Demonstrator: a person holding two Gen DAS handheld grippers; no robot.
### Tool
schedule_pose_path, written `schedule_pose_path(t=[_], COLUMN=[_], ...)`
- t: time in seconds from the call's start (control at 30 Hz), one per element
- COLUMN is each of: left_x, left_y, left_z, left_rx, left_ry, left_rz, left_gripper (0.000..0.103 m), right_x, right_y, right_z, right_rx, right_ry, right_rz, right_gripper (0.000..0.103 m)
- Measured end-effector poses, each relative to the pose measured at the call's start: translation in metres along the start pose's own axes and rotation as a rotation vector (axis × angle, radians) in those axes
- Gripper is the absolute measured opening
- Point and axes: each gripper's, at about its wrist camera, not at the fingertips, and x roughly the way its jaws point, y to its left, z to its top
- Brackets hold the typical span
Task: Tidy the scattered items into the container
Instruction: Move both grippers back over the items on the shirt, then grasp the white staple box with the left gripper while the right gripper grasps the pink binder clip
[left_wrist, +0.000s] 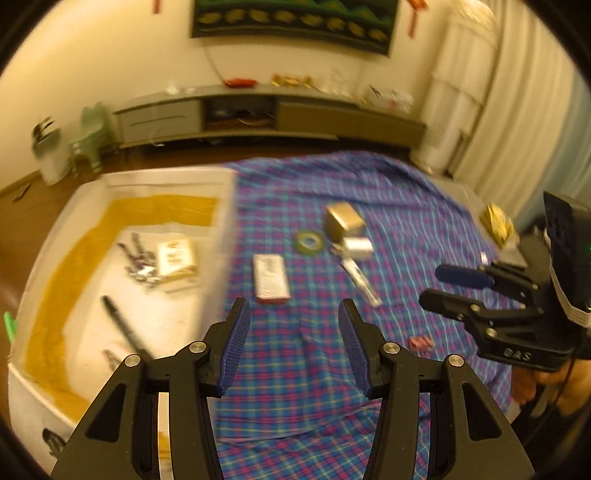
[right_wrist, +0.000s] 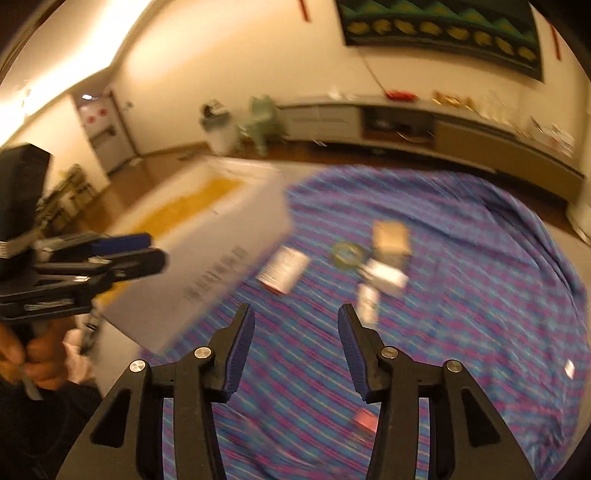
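Note:
Both grippers hover over a blue and purple plaid cloth (left_wrist: 295, 369) with nothing between their blue pads. My left gripper (left_wrist: 295, 332) is open, just right of the white container (left_wrist: 162, 175) with a yellow lining. My right gripper (right_wrist: 295, 332) is open too, and it also shows at the right (left_wrist: 454, 288). Ahead on the cloth lie a flat white box (left_wrist: 270, 277), a green tape roll (left_wrist: 309, 242), a brown box (left_wrist: 343, 218), a small white item (left_wrist: 357, 246) and a tube (left_wrist: 360, 282). A small pink item (left_wrist: 421, 342) lies near the right gripper.
Keys (left_wrist: 142, 267), a small printed box (left_wrist: 176, 258) and a black pen (left_wrist: 122, 325) lie inside the container. A gold packet (left_wrist: 498, 221) sits at the cloth's far right edge. A low cabinet (left_wrist: 273, 114), a bin (left_wrist: 50, 155) and a green stool (left_wrist: 92, 136) stand along the far wall.

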Motion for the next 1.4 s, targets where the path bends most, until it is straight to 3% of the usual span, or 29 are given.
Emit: schedule_pose_path(t=[0.13, 0.23, 0.43, 0.5, 0.77, 0.87, 0.93, 0.97, 1.03, 1.27, 1.37, 1.4], left_x=[0.037, 0.063, 0.117, 0.124, 0.164, 0.173, 0.176, 0.176, 0.174, 0.143, 0.134, 0.130], left_y=[-0.028, -0.028, 0.005, 0.008, 0.002, 0.004, 0.008, 0.009, 0.009, 0.009, 0.002, 0.000], left_z=[-0.007, -0.010, -0.008, -0.005, -0.003, 0.000, 0.004, 0.005, 0.006, 0.005, 0.006, 0.005], left_rx=[0.062, 0.060, -0.099, -0.134, -0.068, -0.078, -0.072, -0.067, -0.058, -0.054, -0.052, -0.049], left_ry=[0.070, 0.109, 0.185, 0.165, 0.164, 0.140, 0.139, 0.135, 0.130, 0.082, 0.072, 0.069], left_rz=[0.035, 0.079, 0.160, 0.139, 0.244, 0.231, 0.211, 0.208, 0.201, 0.140, 0.106, 0.094], left_gripper=[0.053, 0.053, 0.053, 0.056, 0.058, 0.059, 0.052, 0.039, 0.039, 0.039, 0.039, 0.039], right_x=[0.014, 0.023, 0.045, 0.047, 0.049, 0.049, 0.049, 0.049, 0.048, 0.038, 0.038, 0.040], right_y=[-0.023, -0.030, -0.035, -0.030, -0.032, -0.033, -0.033, -0.036, -0.037, -0.047, -0.049, -0.049], right_z=[-0.038, -0.062, -0.075, -0.078, -0.087, -0.087, -0.086, -0.085, -0.083, -0.077, -0.075, -0.074], right_rx=[-0.008, -0.023, -0.015, -0.034, -0.042, -0.042, -0.047, -0.044, -0.031, 0.065, 0.093, 0.094], right_ry=[0.062, 0.105, 0.197, 0.215, 0.245, 0.241, 0.244, 0.244, 0.242, 0.207, 0.201, 0.196], right_rz=[-0.027, -0.040, -0.052, -0.064, -0.094, -0.100, -0.108, -0.104, -0.099, -0.022, -0.008, -0.009], right_gripper=[0.049, 0.050, 0.050, 0.051, 0.051, 0.049, 0.024, 0.020, 0.014, 0.011, 0.013, 0.018])
